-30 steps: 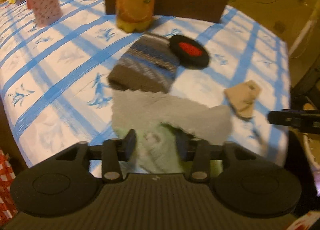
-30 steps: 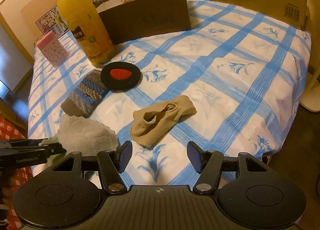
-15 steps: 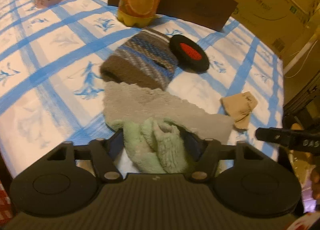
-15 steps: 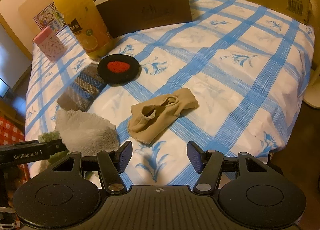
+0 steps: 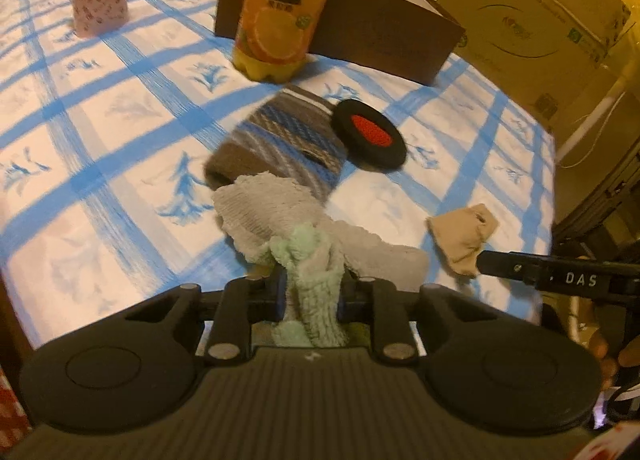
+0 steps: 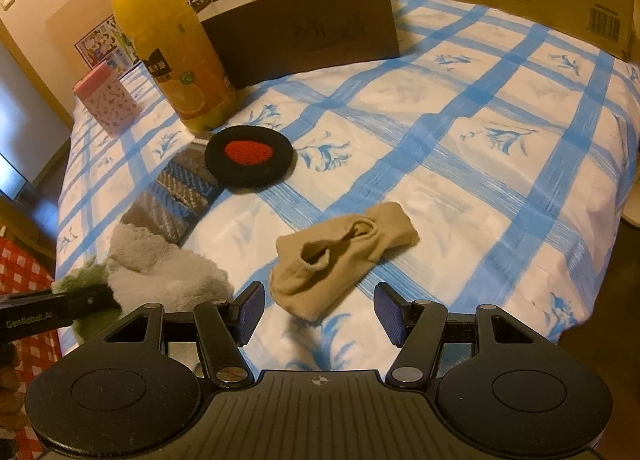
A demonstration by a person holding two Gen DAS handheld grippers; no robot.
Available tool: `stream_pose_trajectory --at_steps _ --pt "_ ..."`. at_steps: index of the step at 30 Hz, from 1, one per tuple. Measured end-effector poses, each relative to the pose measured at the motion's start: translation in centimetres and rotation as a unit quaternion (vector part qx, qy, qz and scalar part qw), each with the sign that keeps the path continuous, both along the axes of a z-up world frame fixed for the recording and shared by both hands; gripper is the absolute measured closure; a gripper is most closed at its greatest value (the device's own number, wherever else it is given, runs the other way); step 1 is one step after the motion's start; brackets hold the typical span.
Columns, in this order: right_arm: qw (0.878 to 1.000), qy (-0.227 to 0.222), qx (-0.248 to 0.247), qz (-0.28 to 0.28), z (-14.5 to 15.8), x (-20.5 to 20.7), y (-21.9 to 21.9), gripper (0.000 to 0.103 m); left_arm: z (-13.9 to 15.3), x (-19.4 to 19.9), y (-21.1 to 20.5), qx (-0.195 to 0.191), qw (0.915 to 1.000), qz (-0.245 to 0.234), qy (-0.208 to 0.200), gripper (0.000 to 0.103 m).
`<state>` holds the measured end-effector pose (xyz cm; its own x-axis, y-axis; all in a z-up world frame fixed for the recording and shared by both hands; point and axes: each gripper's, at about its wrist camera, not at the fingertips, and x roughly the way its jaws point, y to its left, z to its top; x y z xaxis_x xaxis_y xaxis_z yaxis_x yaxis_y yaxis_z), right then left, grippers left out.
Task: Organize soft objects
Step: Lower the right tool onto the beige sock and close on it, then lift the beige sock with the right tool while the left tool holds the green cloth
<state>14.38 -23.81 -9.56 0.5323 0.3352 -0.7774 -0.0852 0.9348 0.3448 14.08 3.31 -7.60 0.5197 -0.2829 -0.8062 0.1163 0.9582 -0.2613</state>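
Closing over the last second, the left gripper now pinches the fuzzy green-grey sock, bunched taller than before; right gripper unchanged, gaping, empty. Beige sock lies just ahead of it.

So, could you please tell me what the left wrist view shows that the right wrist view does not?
Only the left wrist view shows the left hand-held gripper closing onto the green-and-grey fuzzy sock, pinched between its pads. Only the right wrist view shows the right hand-held gripper open and empty, near the beige sock. Both show the striped sock, the black-and-red pad and the juice bottle.
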Motion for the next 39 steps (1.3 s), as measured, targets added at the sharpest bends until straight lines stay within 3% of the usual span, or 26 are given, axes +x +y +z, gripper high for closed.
stream_pose_trajectory --at_steps 7,12,14,15,16,24,39 --pt "0.998 0.011 0.026 -0.064 -0.9 1.8 -0.5 0.042 0.3 0.2 1.3 0.041 0.9989 0.021 -0.012 0.083" --pt "0.996 0.021 0.027 -0.085 -1.7 2.9 -0.1 0.043 0.1 0.1 2.0 0.05 0.9983 0.029 -0.01 0.083" --pt "0.998 0.005 0.005 -0.068 -1.7 2.8 0.7 0.053 -0.3 0.0 1.7 0.054 0.9982 0.023 -0.006 0.081" --pt "0.999 0.0 -0.008 -0.054 -1.7 2.8 1.1 0.067 -0.5 0.0 1.6 0.057 0.9982 0.021 -0.004 0.081" --pt "0.999 -0.003 -0.017 -0.044 -1.8 2.6 1.5 0.073 -0.7 -0.1 1.4 0.057 0.9982 0.02 -0.002 0.08" --pt "0.998 -0.032 -0.05 -0.002 -1.7 2.0 2.4 0.093 -1.5 0.3 0.9 0.055 0.9983 0.02 0.005 0.077" --pt "0.998 -0.04 -0.037 0.016 -0.7 1.4 2.6 0.096 -1.3 0.2 0.4 0.073 0.9973 0.008 -0.003 0.083"
